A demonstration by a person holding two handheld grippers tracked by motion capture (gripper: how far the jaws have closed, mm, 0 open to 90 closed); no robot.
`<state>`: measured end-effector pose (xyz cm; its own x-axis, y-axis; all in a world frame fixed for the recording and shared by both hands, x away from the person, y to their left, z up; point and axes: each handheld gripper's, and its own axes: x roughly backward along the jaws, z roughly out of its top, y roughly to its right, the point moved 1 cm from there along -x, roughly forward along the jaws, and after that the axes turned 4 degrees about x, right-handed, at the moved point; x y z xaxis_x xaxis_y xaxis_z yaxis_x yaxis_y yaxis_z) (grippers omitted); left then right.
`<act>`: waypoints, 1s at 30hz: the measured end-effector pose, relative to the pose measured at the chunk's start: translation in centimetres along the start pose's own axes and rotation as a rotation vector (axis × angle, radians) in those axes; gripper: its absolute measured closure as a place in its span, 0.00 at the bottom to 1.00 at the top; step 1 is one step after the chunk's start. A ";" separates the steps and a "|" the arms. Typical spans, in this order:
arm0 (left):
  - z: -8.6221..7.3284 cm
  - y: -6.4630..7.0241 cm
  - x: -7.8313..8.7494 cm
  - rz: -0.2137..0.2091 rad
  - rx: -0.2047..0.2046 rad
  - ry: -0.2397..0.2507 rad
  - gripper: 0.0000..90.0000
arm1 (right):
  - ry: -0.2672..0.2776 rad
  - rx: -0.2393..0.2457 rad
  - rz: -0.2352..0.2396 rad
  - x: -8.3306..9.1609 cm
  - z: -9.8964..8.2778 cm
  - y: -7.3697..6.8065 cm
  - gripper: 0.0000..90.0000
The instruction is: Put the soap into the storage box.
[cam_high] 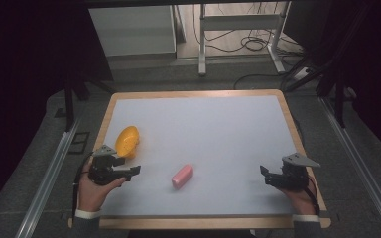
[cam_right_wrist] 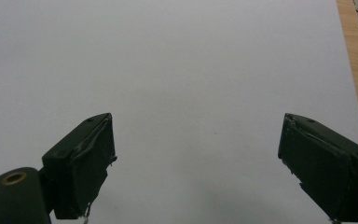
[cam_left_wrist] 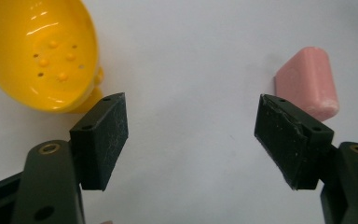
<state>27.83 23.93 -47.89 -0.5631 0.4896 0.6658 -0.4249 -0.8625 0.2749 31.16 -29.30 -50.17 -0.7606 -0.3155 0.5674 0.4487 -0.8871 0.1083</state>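
We've got the left gripper [cam_high: 128,166] down at the table's [cam_high: 218,124] seven o'clock, jaws spread wide and empty, the yellow bowl [cam_high: 127,141] tipped on its side just beside it at its twelve o'clock. The pink soap bar [cam_high: 182,176] lies near its three o'clock, untouched. Over at five o'clock, our right gripper [cam_high: 268,176] gapes wide too, holding nothing.

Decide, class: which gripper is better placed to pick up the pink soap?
Probably the left gripper: open, it lies nearer the pink soap, which shows beside its jaws. The right gripper, also open, faces bare table.
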 end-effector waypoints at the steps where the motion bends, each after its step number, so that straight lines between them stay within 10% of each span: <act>1: 0.1 0.1 0.1 -0.003 -0.002 -0.002 0.29 | 0.000 0.000 -0.001 0.0 0.0 0.0 0.12; 30: 1.1 3.7 -1.0 -0.036 -0.065 -0.008 0.29 | -0.015 0.012 -0.032 0.0 -0.2 0.0 0.12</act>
<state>27.62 20.04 -46.76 -0.5409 0.5189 0.6619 -0.4904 -0.8340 0.2531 31.06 -29.40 -50.29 -0.7673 -0.2820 0.5759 0.4300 -0.8925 0.1359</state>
